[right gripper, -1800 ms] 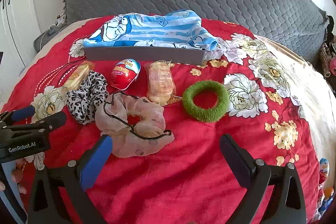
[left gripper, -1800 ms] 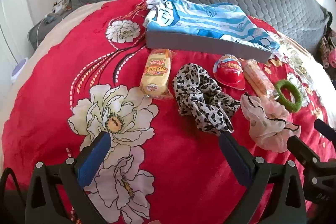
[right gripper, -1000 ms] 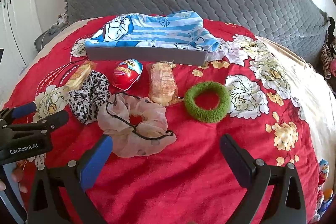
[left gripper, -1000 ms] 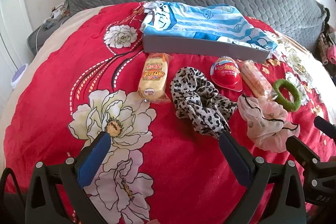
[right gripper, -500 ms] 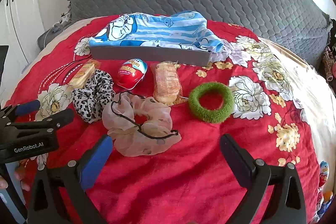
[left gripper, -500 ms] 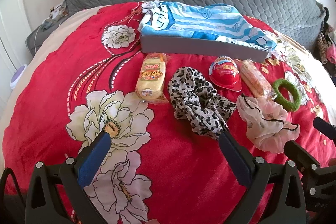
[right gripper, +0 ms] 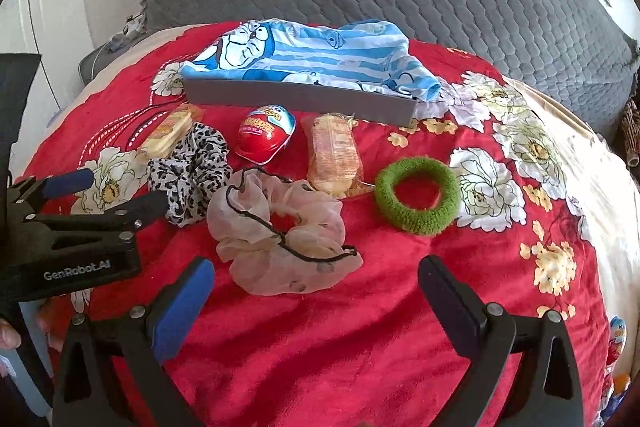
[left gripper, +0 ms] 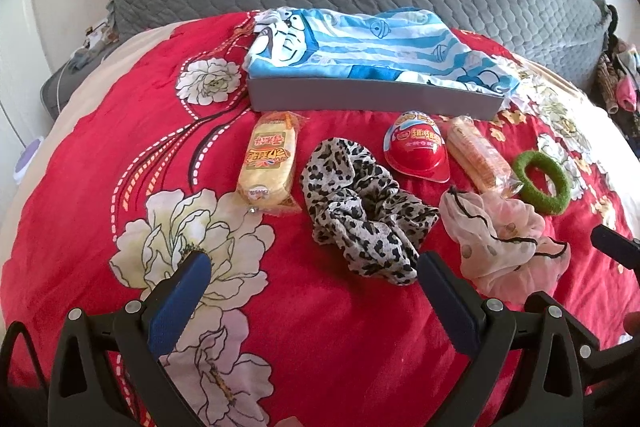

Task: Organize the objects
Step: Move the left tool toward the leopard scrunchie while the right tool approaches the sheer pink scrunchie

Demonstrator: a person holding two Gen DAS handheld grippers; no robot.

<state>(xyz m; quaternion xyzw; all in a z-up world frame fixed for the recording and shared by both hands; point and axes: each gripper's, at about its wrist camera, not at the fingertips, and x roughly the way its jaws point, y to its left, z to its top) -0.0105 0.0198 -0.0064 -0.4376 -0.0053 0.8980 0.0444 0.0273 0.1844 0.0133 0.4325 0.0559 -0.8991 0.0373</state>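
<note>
My left view cuts off my right gripper (left gripper: 612, 247) (jaw gap unseen); striped cloth (left gripper: 372, 47) hides the gray box (left gripper: 360, 97) interior.

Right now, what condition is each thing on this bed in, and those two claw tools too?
Left gripper: open, empty.
Right gripper: open, empty.
Grey box: lying flat, blue striped cloth draped over it.
Leopard scrunchie: crumpled, loose.
Pink scrunchie: loose, touching wrapped biscuits.
Green hair ring: flat, apart.
Red egg toy: closed.
Yellow snack pack: sealed.
</note>
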